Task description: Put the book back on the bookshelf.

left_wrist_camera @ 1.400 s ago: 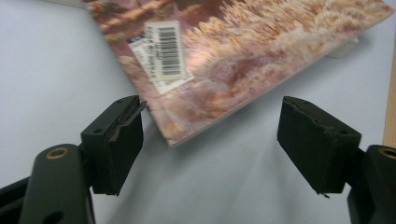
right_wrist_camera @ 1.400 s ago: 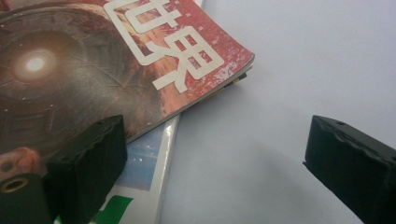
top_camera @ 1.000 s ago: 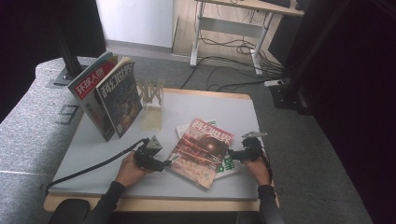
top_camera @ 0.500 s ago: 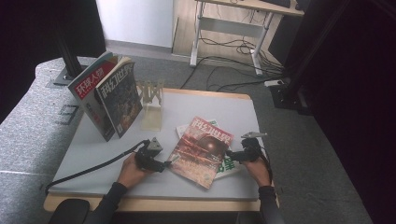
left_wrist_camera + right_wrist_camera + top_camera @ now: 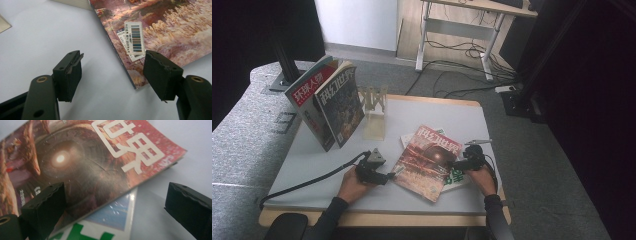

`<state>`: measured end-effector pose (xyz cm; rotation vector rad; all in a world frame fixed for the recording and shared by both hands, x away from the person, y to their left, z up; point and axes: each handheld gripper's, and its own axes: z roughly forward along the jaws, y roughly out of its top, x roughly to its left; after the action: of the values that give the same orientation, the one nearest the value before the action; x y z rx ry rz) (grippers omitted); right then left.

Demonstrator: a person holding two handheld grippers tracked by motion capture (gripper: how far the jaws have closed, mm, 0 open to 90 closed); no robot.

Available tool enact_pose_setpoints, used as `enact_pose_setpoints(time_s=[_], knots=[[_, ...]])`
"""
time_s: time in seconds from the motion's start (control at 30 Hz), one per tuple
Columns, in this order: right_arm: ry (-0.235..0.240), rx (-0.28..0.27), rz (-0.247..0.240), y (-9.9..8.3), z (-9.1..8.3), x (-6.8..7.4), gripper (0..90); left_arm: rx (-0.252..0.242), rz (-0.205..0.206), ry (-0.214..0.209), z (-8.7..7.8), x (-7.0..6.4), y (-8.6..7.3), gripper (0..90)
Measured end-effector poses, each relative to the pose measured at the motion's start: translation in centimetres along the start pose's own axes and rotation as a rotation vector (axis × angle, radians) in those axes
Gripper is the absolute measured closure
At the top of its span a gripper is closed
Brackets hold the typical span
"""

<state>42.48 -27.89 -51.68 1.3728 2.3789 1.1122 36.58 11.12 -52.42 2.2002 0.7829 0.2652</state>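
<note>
As before, both grippers flank magazine point(image 5: 428, 161) — unmoved, jaws apart

I count four magazines on the bench point(image 5: 302, 165). Two stand upright at the far left: one with a red band point(image 5: 307, 97) and one with a dark cover point(image 5: 341, 102) just right of it. Two lie flat near me on the right: a red magazine point(image 5: 427, 160) on top and a green-and-white one point(image 5: 456, 176) under it. There is one wooden rack point(image 5: 374, 107), right of the standing pair. I hold two hand-held grippers, one on the left point(image 5: 388, 176) and one on the right point(image 5: 455, 164).
</note>
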Motion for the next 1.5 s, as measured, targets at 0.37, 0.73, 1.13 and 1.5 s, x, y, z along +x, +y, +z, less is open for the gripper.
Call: enact_pose_setpoints(time_s=[0.37, 0.73, 1.13, 1.5], knots=[[0.066, 0.027, 0.066, 0.9, 1.6, -0.3, 0.0, -0.003, 0.004, -0.001, 0.0, 0.0, 0.0, 32.1], [0.056, 0.045, 0.089, 0.8, 1.2, -0.1, 5.0, -0.004, 0.003, -0.003, 0.0, 0.0, -0.1, 32.2], [0.089, 0.054, 0.092, 1.0, 1.2, -0.1, 8.5, -0.003, 0.001, -0.007, 0.0, 0.0, 0.0, 32.2], [0.06, -0.009, 0.08, 1.7, 1.8, -0.2, 17.8, -0.001, -0.002, -0.008, 0.0, 0.1, 0.0, 32.2]])
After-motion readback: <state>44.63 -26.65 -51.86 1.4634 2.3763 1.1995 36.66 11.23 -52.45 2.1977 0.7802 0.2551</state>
